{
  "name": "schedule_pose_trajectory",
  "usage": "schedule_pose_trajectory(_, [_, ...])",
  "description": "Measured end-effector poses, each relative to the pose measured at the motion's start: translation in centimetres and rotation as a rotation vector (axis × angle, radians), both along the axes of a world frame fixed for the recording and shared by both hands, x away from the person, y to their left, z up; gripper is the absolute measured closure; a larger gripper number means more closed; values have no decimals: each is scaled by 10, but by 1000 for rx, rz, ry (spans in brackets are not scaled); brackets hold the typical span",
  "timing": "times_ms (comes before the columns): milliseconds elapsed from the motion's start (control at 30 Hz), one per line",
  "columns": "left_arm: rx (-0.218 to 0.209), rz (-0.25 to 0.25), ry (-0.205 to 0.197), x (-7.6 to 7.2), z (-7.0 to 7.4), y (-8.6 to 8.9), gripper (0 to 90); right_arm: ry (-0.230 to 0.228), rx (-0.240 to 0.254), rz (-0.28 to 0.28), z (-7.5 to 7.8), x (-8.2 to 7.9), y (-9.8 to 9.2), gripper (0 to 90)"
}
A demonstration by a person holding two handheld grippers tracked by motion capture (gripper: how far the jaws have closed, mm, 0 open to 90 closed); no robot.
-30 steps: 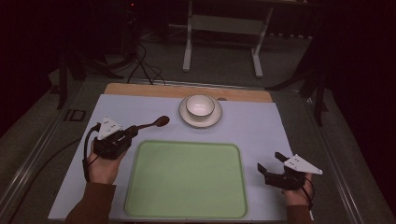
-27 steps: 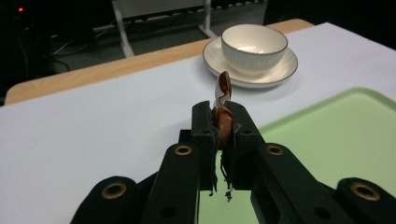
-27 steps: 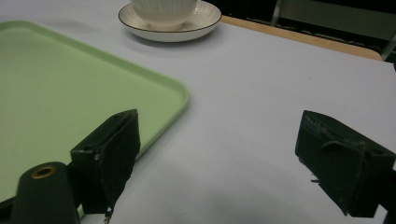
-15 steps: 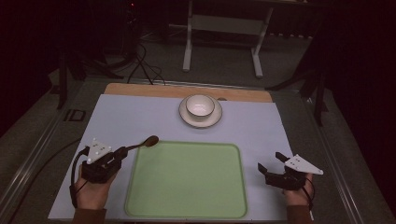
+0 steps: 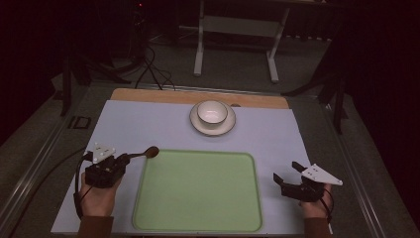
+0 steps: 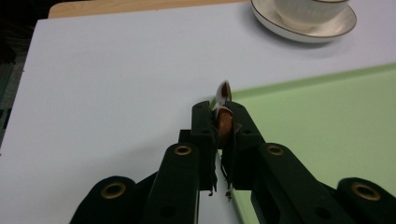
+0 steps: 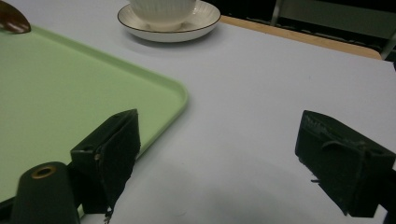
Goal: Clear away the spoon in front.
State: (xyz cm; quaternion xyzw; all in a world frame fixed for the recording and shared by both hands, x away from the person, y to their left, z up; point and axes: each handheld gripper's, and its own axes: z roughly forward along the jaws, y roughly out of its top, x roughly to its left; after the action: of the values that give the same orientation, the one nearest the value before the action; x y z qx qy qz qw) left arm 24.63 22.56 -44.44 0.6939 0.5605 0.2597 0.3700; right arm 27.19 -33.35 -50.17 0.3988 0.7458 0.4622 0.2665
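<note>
A dark brown spoon (image 5: 149, 151) is held by its handle in my left gripper (image 5: 127, 158), which is shut on it, left of the green tray (image 5: 198, 193). The spoon's bowl hangs by the tray's far left corner. In the left gripper view the spoon's handle (image 6: 225, 122) is pinched between the black pads, with its bowl pointing away, near the tray edge (image 6: 322, 79). My right gripper (image 5: 288, 171) rests open on the mat right of the tray, nothing between its jaws (image 7: 219, 140). The spoon's bowl (image 7: 11, 19) shows at the tray's far corner (image 7: 70, 88).
A white ribbed bowl (image 5: 212, 112) sits on a saucer (image 5: 197, 125) at the back middle of the pale mat (image 5: 148, 124). A wooden strip (image 5: 148, 95) runs along the mat's far edge. Cables and a stand's legs lie on the dark floor beyond.
My left gripper has drawn back toward the person and slightly left and down, carrying the spoon; its bowl now sits by the tray's far left corner. The right gripper has stayed put.
</note>
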Motion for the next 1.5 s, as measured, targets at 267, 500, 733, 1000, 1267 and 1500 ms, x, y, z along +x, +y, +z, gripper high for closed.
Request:
schedule_pose_trajectory(267, [-24, -7, -74, 18, 8, 0, 829, 2, -4, 4, 0, 0, 1, 138])
schedule_pose_trajectory(500, [-66, -33, -199, 51, 10, -4, 830, 1, -1, 0, 0, 0, 0, 138])
schedule_pose_trajectory(733, [-75, -28, -232, 80, 10, -16, 838, -1, 1, 1, 1, 0, -1, 138])
schedule_pose_trajectory(1000, [-110, -13, -228, 98, 6, -19, 839, 0, 2, -1, 1, 0, -1, 138])
schedule_pose_trajectory(1267, [-130, -49, -209, 95, 9, -14, 842, 0, 1, -1, 1, 0, -1, 138])
schedule_pose_trajectory(1500, [-152, -104, -204, 81, 16, -13, 842, -1, -1, 1, 1, 0, -1, 138])
